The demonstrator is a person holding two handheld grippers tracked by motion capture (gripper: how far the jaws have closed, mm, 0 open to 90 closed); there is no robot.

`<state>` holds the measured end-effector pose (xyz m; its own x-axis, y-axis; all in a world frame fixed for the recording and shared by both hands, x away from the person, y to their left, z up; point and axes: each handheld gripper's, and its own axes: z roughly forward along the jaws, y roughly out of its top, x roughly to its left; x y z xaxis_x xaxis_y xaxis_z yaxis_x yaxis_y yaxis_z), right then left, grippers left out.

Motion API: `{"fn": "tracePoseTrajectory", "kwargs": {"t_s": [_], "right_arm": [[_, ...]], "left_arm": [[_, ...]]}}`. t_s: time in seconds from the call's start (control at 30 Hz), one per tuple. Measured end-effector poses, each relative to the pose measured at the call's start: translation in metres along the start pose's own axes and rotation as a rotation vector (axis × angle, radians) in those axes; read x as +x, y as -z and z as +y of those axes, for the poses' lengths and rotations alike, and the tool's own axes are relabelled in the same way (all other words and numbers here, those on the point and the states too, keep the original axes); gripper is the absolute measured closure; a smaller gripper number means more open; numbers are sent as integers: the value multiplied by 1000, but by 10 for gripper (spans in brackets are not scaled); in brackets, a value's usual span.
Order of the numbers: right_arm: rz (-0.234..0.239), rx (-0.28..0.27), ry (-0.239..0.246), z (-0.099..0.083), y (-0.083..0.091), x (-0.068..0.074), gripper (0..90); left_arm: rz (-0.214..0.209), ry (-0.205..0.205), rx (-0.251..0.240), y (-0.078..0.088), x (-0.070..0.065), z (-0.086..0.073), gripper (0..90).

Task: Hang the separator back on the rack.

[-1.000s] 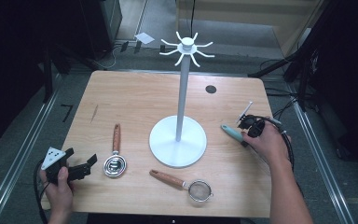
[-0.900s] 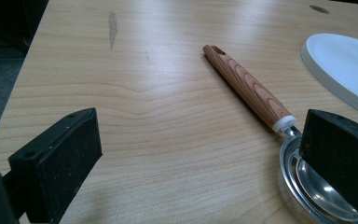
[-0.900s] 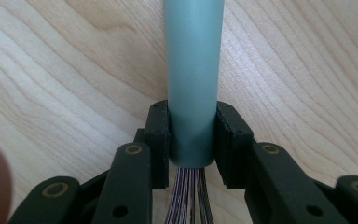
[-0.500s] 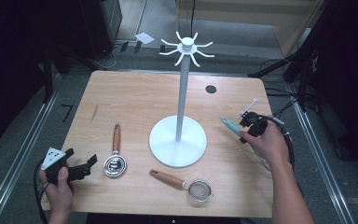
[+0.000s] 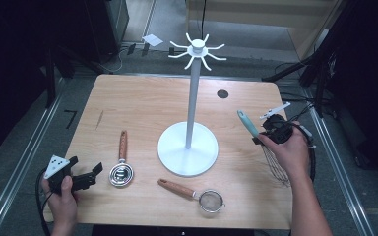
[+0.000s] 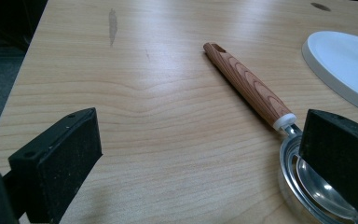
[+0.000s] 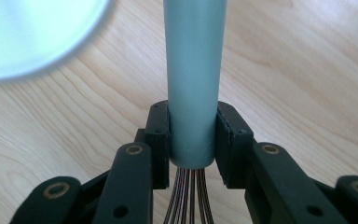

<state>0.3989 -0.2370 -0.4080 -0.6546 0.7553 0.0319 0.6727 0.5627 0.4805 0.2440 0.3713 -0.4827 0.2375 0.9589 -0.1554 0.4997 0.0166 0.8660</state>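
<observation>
My right gripper [image 5: 270, 132] is shut on a whisk at the base of its teal handle [image 5: 247, 123], right of the stand and lifted off the table. The handle slants up toward the stand and the wires [image 5: 274, 167] trail back under the hand. In the right gripper view both pads press the handle [image 7: 195, 70], with the wires [image 7: 189, 200] below them. My left gripper [image 5: 91, 174] rests open at the front left corner. In the left gripper view its jaws [image 6: 200, 154] stand wide apart, the right one just before a steel scoop [image 6: 307, 182] with a wooden handle [image 6: 247, 86].
A white stand [image 5: 187, 149] with a ring of hooks [image 5: 197, 49] on top rises from the table's middle. The scoop [image 5: 121, 173] lies left of its base and a small wooden-handled strainer [image 5: 210, 200] lies in front of it. A dark round hole [image 5: 222, 94] marks the far right.
My right hand has risen with the whisk, and the teal handle now points higher toward the stand. The left hand and the other things have not moved.
</observation>
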Motion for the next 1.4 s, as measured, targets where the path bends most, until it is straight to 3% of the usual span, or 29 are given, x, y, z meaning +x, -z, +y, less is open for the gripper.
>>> {"fn": "tracePoseTrajectory", "kwargs": {"t_s": [0.03,0.17,0.47,0.63,0.7,0.93,1.4], "right_arm": [[21,-43,-14,0,4,1,709],[40,-94,-33,0,9,2,708],[106,-297,-84,2,33,11,708],[103,-352,-89,4,41,18,708],[116,-413,-89,5,45,25,708],[103,-515,-76,9,54,45,707],[89,-639,-46,15,69,77,707]], "left_arm": [[-1,0,0,0,0,0,0],[-2,0,0,0,0,0,0],[0,8,-2,0,1,0,0],[-2,8,0,0,1,0,0],[-2,8,-1,0,1,0,0],[-2,8,-1,0,1,0,0],[-3,10,-1,0,1,0,0]]}}
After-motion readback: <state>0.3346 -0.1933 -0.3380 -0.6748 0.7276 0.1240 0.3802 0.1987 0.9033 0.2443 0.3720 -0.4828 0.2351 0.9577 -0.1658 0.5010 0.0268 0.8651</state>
